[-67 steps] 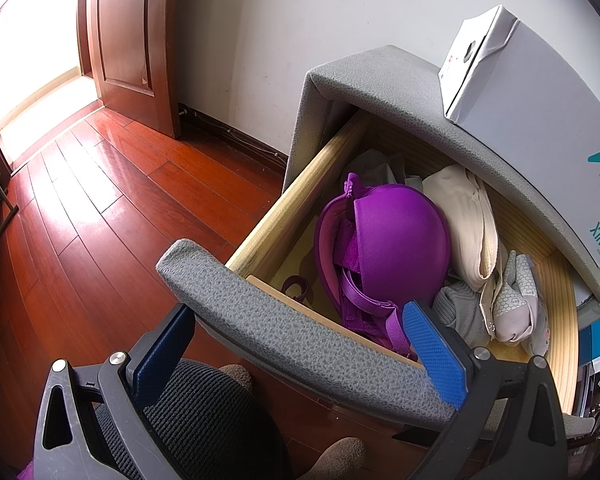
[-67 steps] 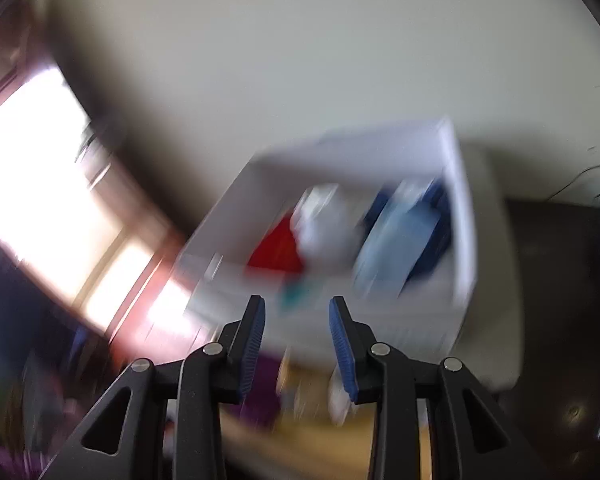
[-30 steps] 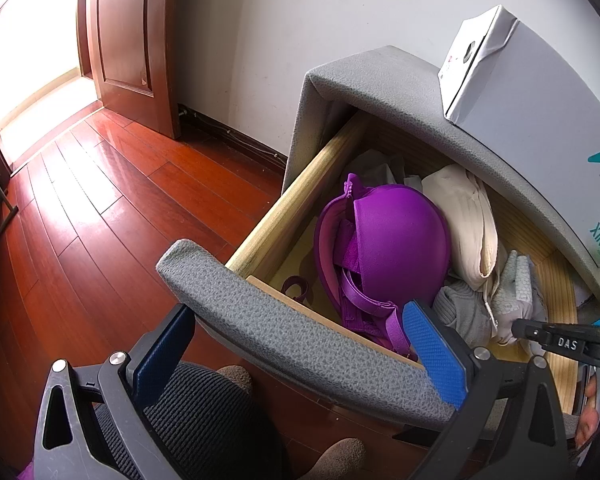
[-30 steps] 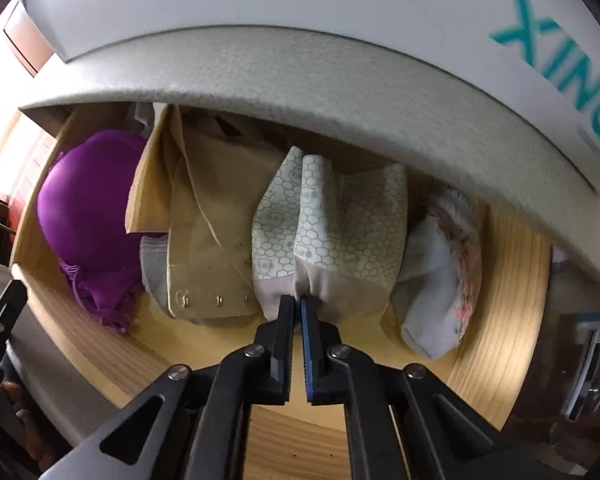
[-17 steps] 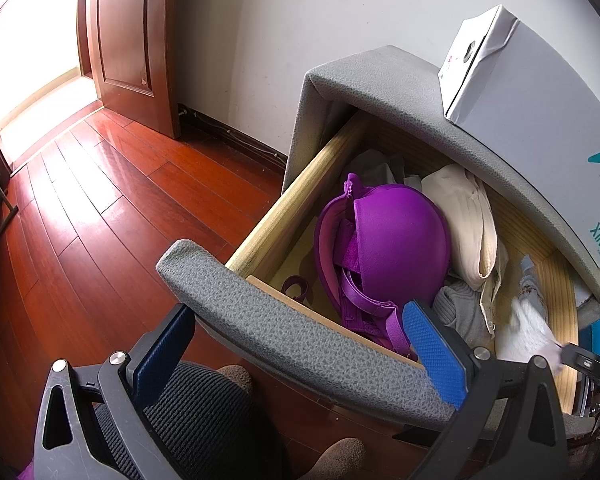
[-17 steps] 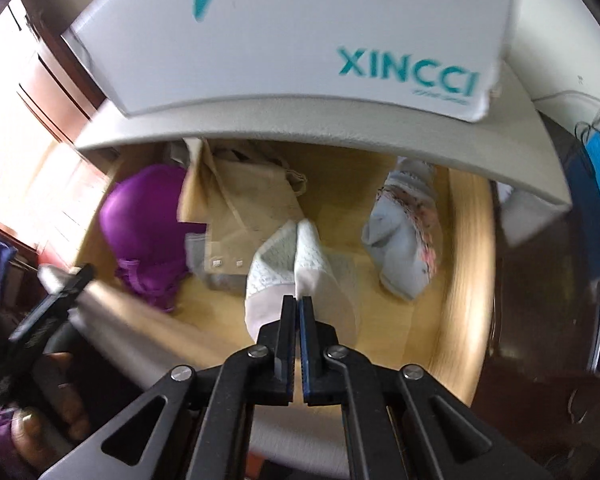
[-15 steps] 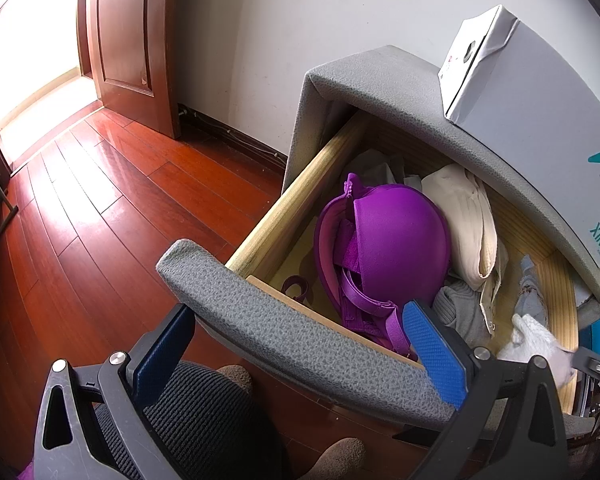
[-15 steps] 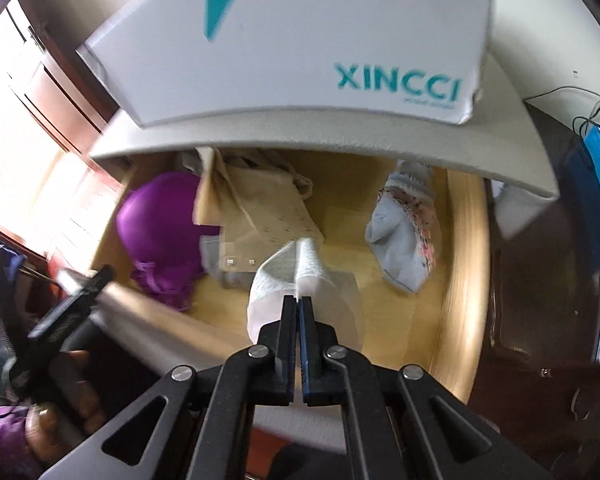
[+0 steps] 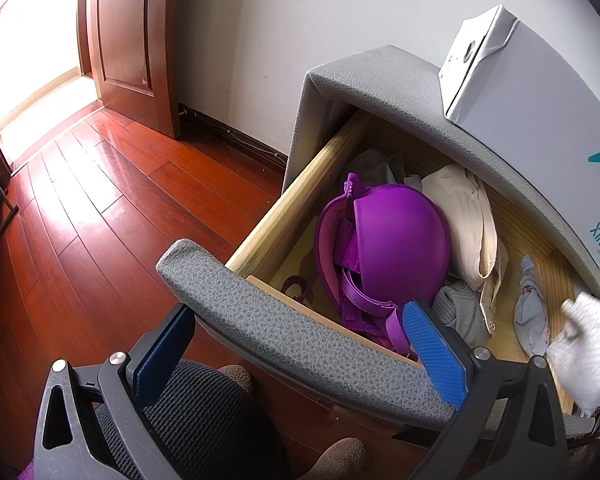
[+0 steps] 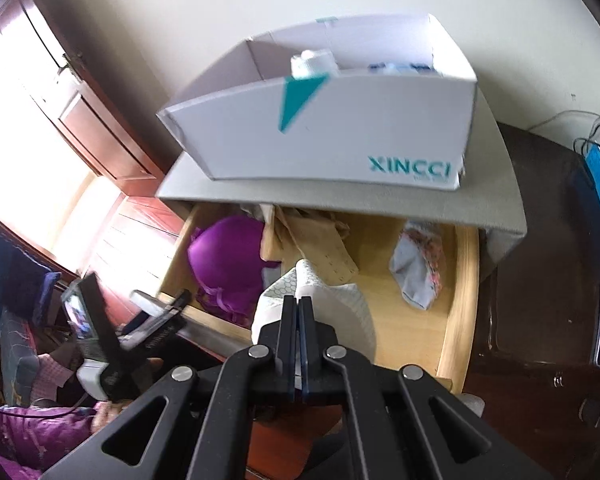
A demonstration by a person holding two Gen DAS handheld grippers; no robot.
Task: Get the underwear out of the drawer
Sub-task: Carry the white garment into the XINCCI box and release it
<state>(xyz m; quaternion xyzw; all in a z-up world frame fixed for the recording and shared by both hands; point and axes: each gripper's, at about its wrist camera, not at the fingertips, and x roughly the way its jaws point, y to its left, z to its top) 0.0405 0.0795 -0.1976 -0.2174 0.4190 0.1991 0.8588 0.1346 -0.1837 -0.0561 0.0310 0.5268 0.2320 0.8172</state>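
Note:
The wooden drawer point(image 9: 296, 200) stands pulled out of a grey padded nightstand point(image 9: 400, 76). My right gripper point(image 10: 298, 308) is shut on a white honeycomb-patterned underwear point(image 10: 340, 312), which hangs above the drawer's front part. The same underwear point(image 9: 584, 348) shows blurred at the right edge of the left wrist view. A purple bra point(image 9: 396, 248), a beige bra point(image 9: 472, 216) and a pale blue floral piece point(image 10: 418, 272) lie in the drawer. My left gripper point(image 9: 298, 308) is open, its blue pads point(image 9: 434, 348) wide apart over the grey drawer front point(image 9: 284, 336).
A white open box point(image 10: 340, 136) marked XINCCI sits on the nightstand top, overhanging the drawer's back. Red wooden floor point(image 9: 100, 200) and a door point(image 9: 128, 40) lie to the left. Dark furniture point(image 10: 540, 280) with cables stands to the right.
My right gripper has risen and pulled back with the white underwear, lifting it from among the clothes to above the drawer. The left gripper has stayed put.

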